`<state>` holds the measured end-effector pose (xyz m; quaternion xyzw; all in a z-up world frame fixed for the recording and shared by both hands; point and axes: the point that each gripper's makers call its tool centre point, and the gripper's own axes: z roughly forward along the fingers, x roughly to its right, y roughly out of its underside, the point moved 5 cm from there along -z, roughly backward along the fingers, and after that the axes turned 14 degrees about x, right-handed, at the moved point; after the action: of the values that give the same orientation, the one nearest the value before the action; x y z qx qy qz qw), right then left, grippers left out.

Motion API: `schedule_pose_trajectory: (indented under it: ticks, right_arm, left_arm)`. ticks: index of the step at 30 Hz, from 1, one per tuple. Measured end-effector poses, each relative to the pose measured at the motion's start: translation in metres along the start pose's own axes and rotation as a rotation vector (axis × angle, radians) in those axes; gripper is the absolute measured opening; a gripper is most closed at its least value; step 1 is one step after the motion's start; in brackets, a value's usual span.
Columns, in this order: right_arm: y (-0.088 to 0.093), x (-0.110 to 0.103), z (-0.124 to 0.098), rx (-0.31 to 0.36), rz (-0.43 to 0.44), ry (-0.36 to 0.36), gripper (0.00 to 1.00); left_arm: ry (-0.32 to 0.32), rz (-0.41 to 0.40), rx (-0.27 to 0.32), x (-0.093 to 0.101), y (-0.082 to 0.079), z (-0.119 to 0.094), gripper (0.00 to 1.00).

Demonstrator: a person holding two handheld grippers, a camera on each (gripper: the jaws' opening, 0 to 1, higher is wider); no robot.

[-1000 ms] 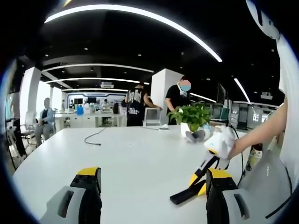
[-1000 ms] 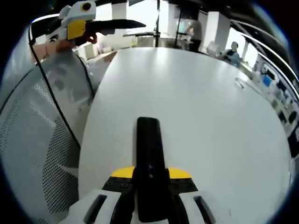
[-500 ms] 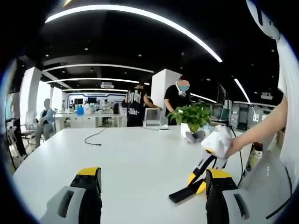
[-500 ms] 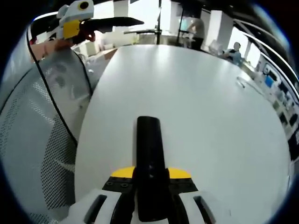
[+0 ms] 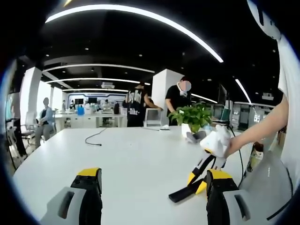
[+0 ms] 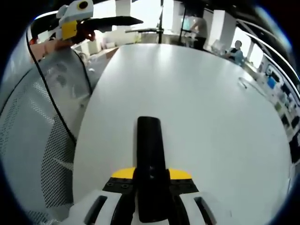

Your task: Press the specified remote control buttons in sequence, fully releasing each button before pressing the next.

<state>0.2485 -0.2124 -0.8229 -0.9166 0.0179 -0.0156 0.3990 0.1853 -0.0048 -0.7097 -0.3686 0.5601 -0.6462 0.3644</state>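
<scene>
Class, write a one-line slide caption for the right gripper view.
Right hand-held gripper clamps a black remote control above a white table.

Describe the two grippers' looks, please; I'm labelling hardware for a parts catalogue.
The left gripper has black jaws with yellow caps on light grey bodies. The right gripper matches: a white-grey body with slots, a yellow band and black jaws. In the left gripper view a black cable hangs beside it. The person wears a white short sleeve.

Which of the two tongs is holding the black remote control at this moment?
The right tongs: their yellow-tipped jaws are shut on the black remote control above the white table. The left tongs stand open with nothing between the jaws.
</scene>
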Motion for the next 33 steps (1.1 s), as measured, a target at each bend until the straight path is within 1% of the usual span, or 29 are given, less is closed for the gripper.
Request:
schedule_pose_trajectory:
  ticks: [12, 15, 33]
  right_arm:
    - [0.0, 0.005, 0.0, -0.01, -0.004, -0.007, 0.21]
    - [0.001, 0.007, 0.0, -0.012, -0.005, -0.008, 0.21]
    - [0.0, 0.017, 0.0, -0.024, -0.007, -0.015, 0.21]
  left_arm:
    - [0.0, -0.003, -0.004, -0.001, 0.002, 0.0, 0.95]
    - [0.003, -0.001, -0.006, 0.0, -0.001, 0.001, 0.95]
    - [0.012, 0.001, -0.018, 0.005, -0.004, 0.002, 0.95]
